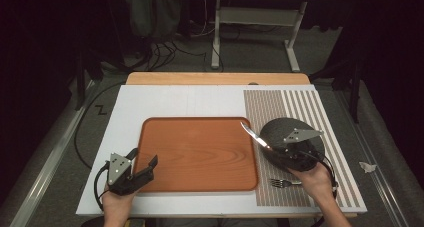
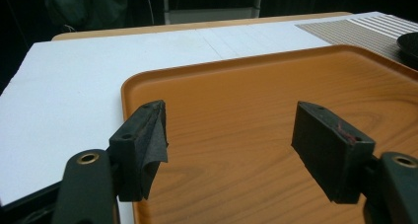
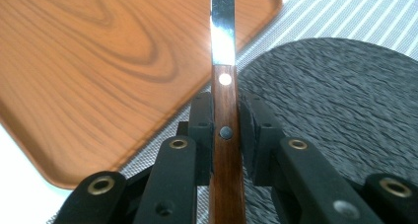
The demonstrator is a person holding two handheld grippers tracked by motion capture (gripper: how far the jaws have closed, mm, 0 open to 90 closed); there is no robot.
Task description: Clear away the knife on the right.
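Right gripper (image 3: pixel 226 130) clamps knife (image 3: pixel 223 41) handle above dark plate (image 3: pixel 345 100).

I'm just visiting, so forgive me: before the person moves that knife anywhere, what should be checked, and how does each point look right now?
1. Right gripper clamps the knife by its wooden handle: ok.
2. Blade points away from the hand: ok.
3. Tray bare, should the knife go there: ok.
4. Left gripper open, at the tray's near left corner: ok.
5. Fork lies on the striped mat near the right hand; watch it: cannot tell.
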